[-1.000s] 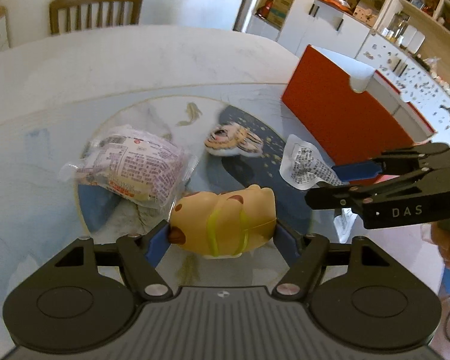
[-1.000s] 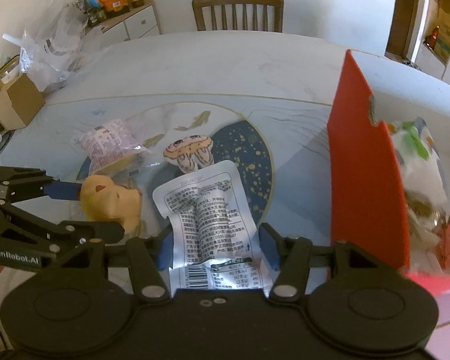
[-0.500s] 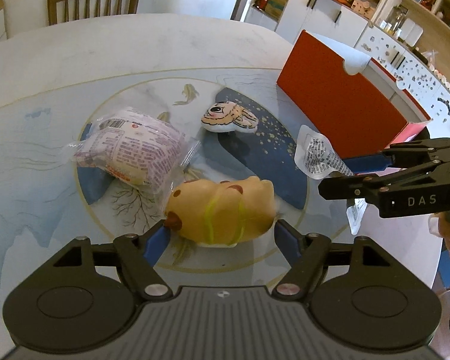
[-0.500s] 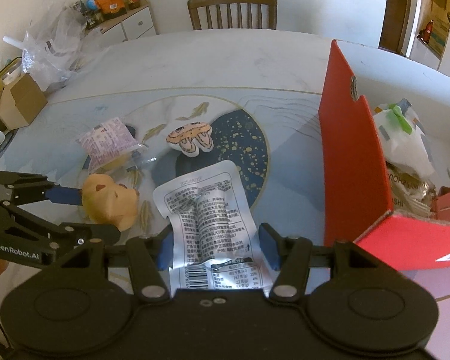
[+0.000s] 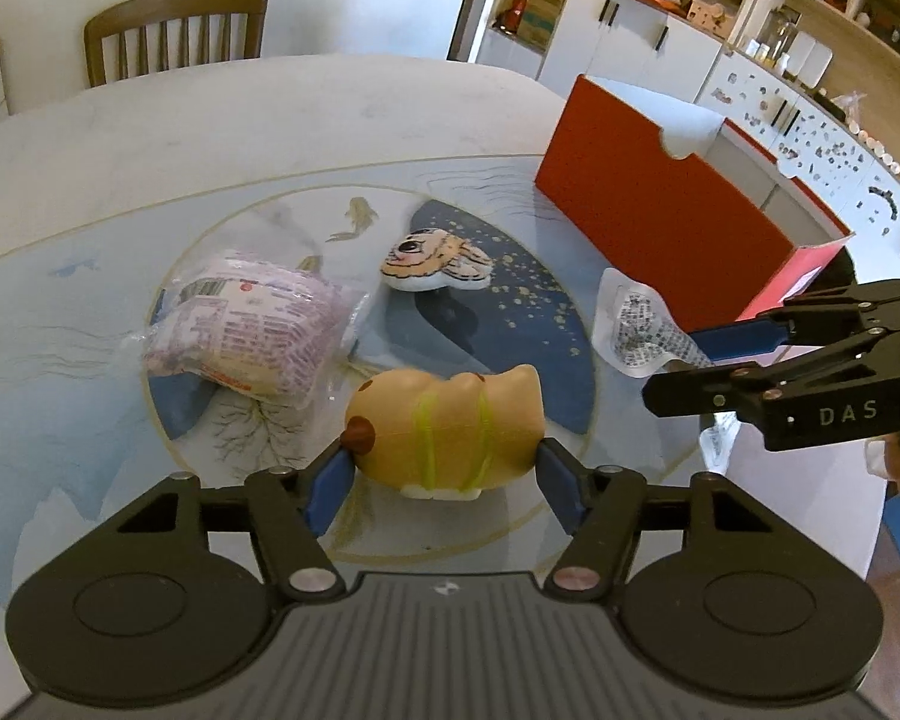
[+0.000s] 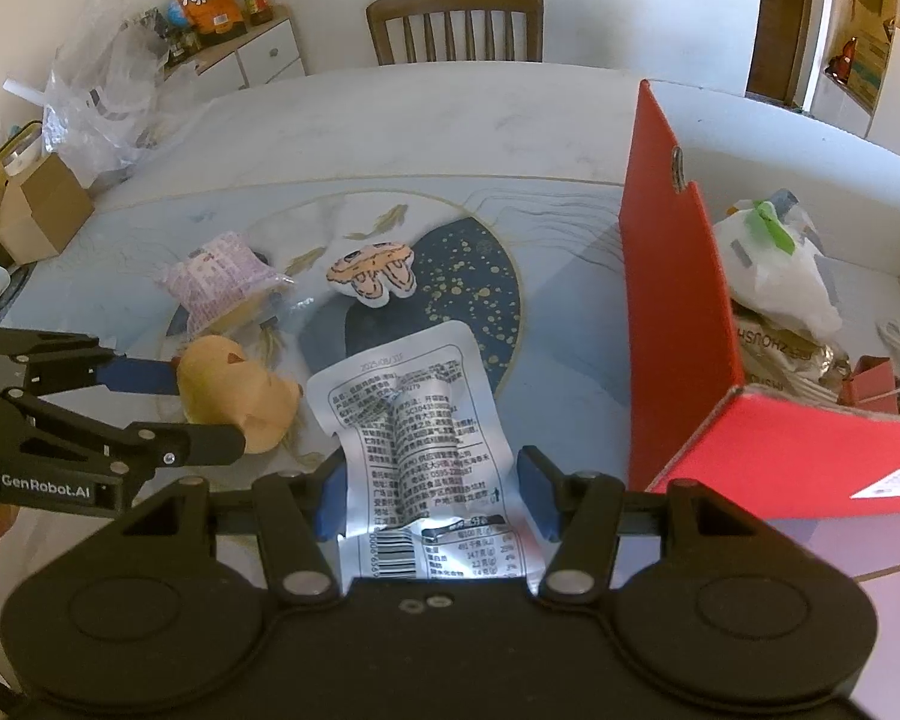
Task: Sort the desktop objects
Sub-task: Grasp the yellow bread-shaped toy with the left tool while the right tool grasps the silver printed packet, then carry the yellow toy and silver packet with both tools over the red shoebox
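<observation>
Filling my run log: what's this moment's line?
left tool: closing on tan toy | right tool: holds silver pouch | red box: open

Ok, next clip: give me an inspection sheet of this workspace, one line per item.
Surface: round table with glass top over fish-print mat.
Job's things: tan squishy animal toy; silver printed foil pouch; purple-print snack packet; flat cartoon plush; red cardboard box, bagged items inside.
Clutter: nothing seen on the mat.
Grippers: left gripper closing, pads against the toy; right gripper holds the pouch.
Cables: dark cable at the left view's right edge.
Surroundings: wooden chair, cabinets, shelves.
</observation>
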`<state>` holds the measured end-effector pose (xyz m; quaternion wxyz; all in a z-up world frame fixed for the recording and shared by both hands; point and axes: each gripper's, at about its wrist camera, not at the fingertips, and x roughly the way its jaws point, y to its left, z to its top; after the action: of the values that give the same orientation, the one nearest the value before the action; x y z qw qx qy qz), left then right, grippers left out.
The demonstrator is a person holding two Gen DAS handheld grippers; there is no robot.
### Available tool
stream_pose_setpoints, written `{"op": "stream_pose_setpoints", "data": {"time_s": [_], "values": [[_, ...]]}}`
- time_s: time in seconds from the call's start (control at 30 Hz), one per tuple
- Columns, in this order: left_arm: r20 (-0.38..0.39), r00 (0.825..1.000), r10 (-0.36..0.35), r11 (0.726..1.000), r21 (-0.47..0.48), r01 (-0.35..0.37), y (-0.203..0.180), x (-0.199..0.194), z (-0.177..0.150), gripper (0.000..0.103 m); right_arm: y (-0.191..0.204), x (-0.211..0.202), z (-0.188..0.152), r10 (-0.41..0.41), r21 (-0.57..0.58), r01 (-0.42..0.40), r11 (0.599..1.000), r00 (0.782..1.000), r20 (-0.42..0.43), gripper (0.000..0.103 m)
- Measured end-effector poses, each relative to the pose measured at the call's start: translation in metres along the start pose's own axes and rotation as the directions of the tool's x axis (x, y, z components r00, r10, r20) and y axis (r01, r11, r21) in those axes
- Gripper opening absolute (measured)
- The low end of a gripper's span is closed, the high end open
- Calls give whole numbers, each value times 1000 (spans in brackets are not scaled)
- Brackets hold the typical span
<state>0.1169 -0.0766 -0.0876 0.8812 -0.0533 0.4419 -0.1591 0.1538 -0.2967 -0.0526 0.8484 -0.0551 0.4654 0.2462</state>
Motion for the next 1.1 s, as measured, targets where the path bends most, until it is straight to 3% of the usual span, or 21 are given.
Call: {"op": "stream_pose_setpoints", "data": {"time_s": [0.6, 1.1], "values": [[98, 994, -53, 996, 75, 46, -39, -33, 34, 65, -7, -60, 9, -17, 9, 16, 1000, 994, 107, 57], [162, 978, -131, 977, 190, 99, -100, -33, 83, 65, -60, -103, 19, -95, 38, 90, 995, 979, 181, 57]]}}
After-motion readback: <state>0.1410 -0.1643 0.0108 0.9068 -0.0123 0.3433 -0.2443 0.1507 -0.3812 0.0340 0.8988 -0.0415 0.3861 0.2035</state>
